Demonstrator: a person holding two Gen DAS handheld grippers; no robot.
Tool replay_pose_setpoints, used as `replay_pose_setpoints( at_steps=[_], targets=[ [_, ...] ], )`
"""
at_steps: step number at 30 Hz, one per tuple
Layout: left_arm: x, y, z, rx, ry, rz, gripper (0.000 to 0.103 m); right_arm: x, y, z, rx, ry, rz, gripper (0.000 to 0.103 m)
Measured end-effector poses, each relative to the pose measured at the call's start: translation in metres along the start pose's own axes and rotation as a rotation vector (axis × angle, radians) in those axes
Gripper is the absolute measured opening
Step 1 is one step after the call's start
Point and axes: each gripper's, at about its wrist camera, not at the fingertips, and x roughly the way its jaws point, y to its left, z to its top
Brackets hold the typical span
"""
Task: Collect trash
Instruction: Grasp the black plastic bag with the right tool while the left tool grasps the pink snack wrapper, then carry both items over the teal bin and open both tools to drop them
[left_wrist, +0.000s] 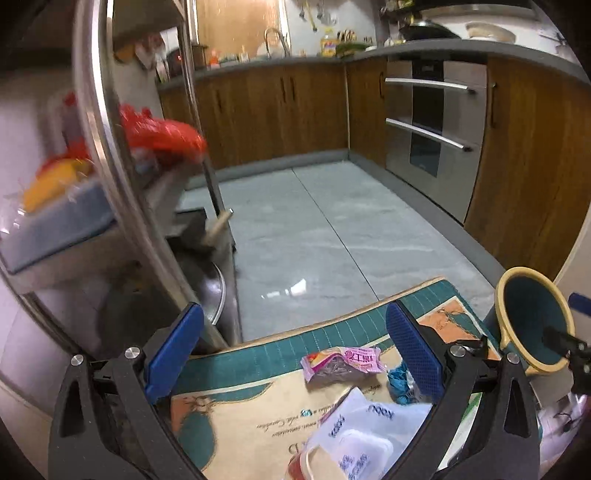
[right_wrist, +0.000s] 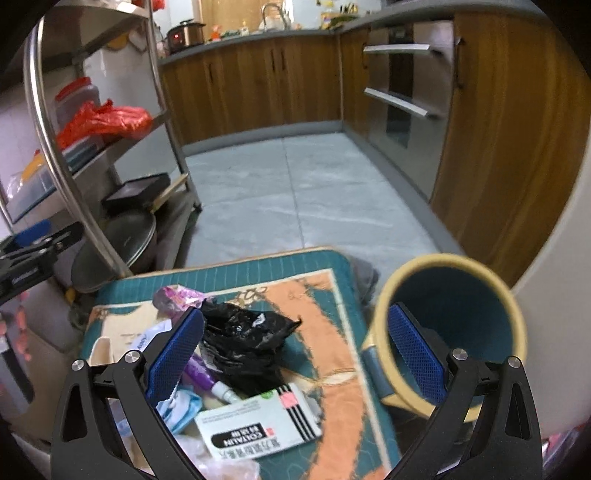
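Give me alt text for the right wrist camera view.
Open right gripper over trash on a patterned mat: black plastic bag, white medicine box, purple tube. A yellow-rimmed teal bin stands at right, on a kitchen floor.

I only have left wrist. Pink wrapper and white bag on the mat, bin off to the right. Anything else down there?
Observer: Right wrist shows a crumpled black plastic bag on the mat, right beside the right gripper.
Operator: Anything nearer?
Observer: A white medicine box with black stripes, just below the black bag.
Operator: Bin free?
Observer: The bin looks empty; the gripper's right finger overlaps its mouth in that view.
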Motion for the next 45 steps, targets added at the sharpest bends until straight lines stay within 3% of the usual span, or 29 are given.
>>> replay_pose_setpoints(
  at_steps=[6,11,15,18,20,25,28,38,45],
  targets=[
    [0.065,-0.015,-0.007,0.095,0.096,-0.005,0.097,0.055,0.012,-0.006,-0.007,0.101,0.059,0.095],
    [0.105,-0.024,-0.028,0.139,0.22,-0.075,0.085,0.094,0.013,-0.019,0.002,0.203,0.087,0.073],
    [0.124,-0.027,-0.053,0.154,0.337,-0.151,0.075,0.112,0.009,-0.029,0.059,0.27,0.134,0.067],
    [0.133,-0.036,-0.063,0.211,0.393,-0.17,0.065,0.119,0.01,-0.032,0.09,0.299,0.165,0.062],
    [0.139,-0.04,-0.069,0.248,0.426,-0.17,0.055,0.123,0.012,-0.033,0.099,0.316,0.192,0.042],
    [0.15,-0.043,-0.081,0.267,0.501,-0.162,0.019,0.121,0.019,-0.035,0.074,0.329,0.209,0.029],
    [0.149,-0.039,-0.08,0.259,0.505,-0.151,0.006,0.116,0.022,-0.036,0.05,0.321,0.208,0.026],
    [0.121,-0.037,-0.047,0.218,0.387,-0.162,0.002,0.085,0.022,-0.015,0.044,0.224,0.207,0.022],
    [0.088,-0.041,-0.005,0.194,0.238,-0.169,0.001,0.045,0.002,0.013,0.026,0.132,0.15,0.022]
  ],
)
